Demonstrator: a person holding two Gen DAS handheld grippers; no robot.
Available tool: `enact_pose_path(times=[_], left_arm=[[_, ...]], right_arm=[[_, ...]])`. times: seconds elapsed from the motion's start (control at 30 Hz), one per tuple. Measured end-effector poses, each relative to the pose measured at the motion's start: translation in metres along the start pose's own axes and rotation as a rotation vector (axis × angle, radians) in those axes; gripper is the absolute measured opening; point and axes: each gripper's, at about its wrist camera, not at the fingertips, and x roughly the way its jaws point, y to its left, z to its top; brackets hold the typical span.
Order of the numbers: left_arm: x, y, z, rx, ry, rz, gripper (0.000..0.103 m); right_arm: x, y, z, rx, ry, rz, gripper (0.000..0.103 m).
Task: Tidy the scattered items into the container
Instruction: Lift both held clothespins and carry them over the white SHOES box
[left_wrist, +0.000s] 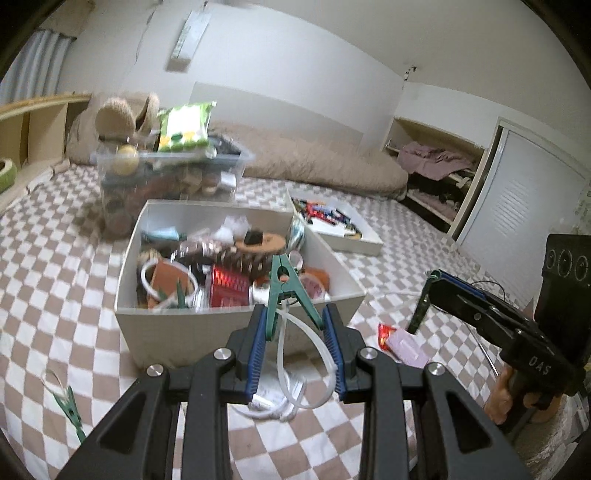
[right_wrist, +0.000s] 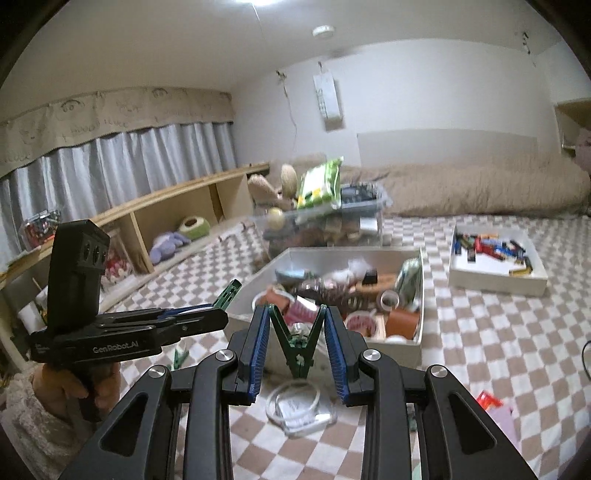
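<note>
A green clip is gripped in each tool above the checked bed.

The left tool (left_wrist: 295, 321) is closed on a green clip (left_wrist: 286, 291), low in the middle of the frame. The right tool (right_wrist: 295, 328) is closed on another green clip (right_wrist: 297, 345). The white box (left_wrist: 184, 325), full of small things, is seen just behind both clips. A coil of clear tube (right_wrist: 295, 406) lies on the bed below.
</note>
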Motion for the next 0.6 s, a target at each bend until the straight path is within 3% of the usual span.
enact_pose_path(times=[0.6], left_arm=[[-0.009, -0.003, 0.068, 0.020, -0.144, -0.019, 0.030]], right_arm=[[0.002, -0.015, 0.062, -0.015, -0.130, 0.049, 0.031]])
